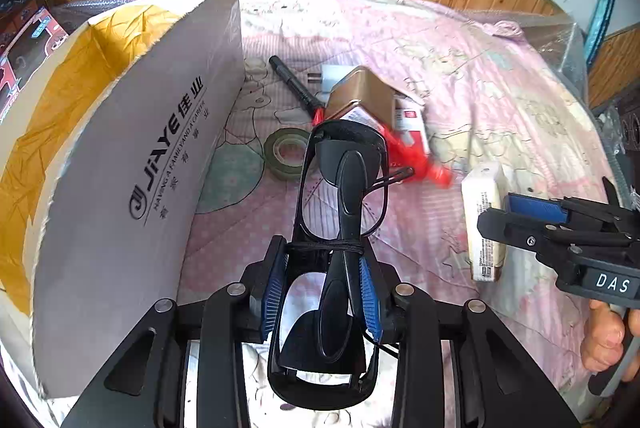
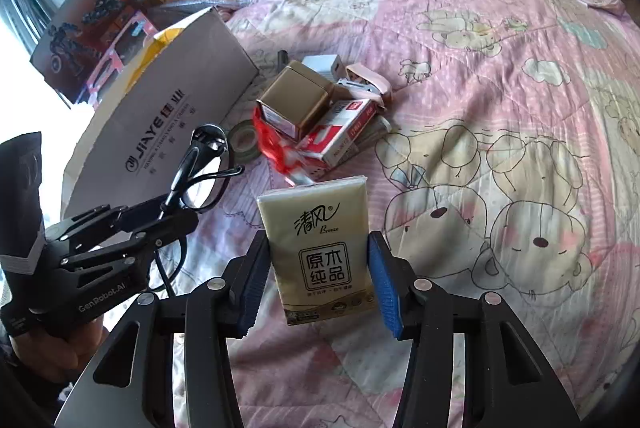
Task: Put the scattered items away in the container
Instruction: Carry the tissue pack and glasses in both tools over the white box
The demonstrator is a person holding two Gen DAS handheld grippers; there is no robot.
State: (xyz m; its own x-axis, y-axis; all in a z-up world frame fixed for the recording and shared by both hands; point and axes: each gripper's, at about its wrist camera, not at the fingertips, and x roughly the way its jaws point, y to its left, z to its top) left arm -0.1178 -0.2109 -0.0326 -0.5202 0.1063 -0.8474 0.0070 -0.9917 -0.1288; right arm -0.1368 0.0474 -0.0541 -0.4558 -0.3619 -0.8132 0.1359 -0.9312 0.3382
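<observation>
Between the left tool's (image 1: 324,288) blue pads sit folded black glasses (image 1: 340,228); the right tool (image 2: 318,280) clamps a tissue pack (image 2: 320,240). Ahead, tape (image 1: 286,153), gold box (image 1: 360,95), marker (image 1: 294,83) remain on the bed; left, the cardboard container (image 1: 132,167) awaits.

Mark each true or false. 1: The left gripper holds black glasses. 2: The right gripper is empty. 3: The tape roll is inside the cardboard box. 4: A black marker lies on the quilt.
1. True: the left gripper clamps the black glasses.
2. False: the right gripper holds a tissue pack.
3. False: the tape roll lies on the quilt, outside the cardboard box.
4. True: the black marker.
</observation>
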